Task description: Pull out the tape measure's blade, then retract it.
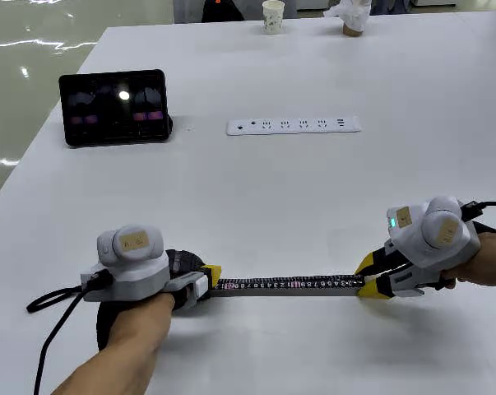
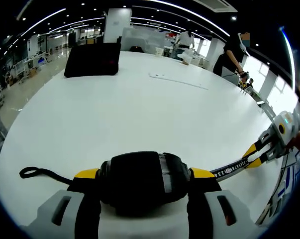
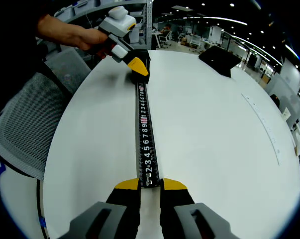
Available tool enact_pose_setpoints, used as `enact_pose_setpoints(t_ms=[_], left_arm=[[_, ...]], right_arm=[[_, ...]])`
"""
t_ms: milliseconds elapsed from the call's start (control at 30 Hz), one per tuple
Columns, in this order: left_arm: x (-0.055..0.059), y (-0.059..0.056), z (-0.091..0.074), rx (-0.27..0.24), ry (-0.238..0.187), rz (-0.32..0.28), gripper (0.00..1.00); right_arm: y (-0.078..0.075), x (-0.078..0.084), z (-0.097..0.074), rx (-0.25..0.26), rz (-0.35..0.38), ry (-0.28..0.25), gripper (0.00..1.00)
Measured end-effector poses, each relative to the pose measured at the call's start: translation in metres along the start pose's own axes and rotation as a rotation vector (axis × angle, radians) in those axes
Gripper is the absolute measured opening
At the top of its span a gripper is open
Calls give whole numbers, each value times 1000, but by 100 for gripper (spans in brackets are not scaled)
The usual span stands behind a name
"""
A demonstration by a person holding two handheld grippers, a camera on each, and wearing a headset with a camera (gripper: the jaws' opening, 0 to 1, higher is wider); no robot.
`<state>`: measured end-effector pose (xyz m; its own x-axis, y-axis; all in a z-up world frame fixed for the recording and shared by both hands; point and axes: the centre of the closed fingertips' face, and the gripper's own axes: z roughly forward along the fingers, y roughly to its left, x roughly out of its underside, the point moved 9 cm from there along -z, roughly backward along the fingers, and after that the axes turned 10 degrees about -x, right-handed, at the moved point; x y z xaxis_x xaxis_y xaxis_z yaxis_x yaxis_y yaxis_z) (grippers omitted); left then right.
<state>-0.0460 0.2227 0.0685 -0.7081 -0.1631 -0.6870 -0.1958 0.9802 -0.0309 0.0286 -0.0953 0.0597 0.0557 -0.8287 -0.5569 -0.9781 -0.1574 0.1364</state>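
The left gripper (image 1: 201,284) clamps the case (image 2: 140,179). The right gripper (image 3: 150,186) pinches the tip of the blade (image 3: 145,139), stretched across the table (image 1: 313,189), with numerals 2 to 9 legible.

On the white table (image 1: 313,206), the left gripper (image 1: 202,284) clamps the black tape measure (image 1: 180,265). Its blade (image 1: 289,284) stretches flat to the right gripper (image 1: 369,278), which pinches its tip.
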Motion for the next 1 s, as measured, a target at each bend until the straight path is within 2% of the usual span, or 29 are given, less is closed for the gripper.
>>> enact_pose_setpoints(t_ms=[467,1000], left_arm=[[-1,-1,-4,-22,33,28,62],[-2,0,-3,-16,37,23,62]], right_arm=[[2,-1,1,5,5,-6,11],[3,-2,0,18,2,-1,11]])
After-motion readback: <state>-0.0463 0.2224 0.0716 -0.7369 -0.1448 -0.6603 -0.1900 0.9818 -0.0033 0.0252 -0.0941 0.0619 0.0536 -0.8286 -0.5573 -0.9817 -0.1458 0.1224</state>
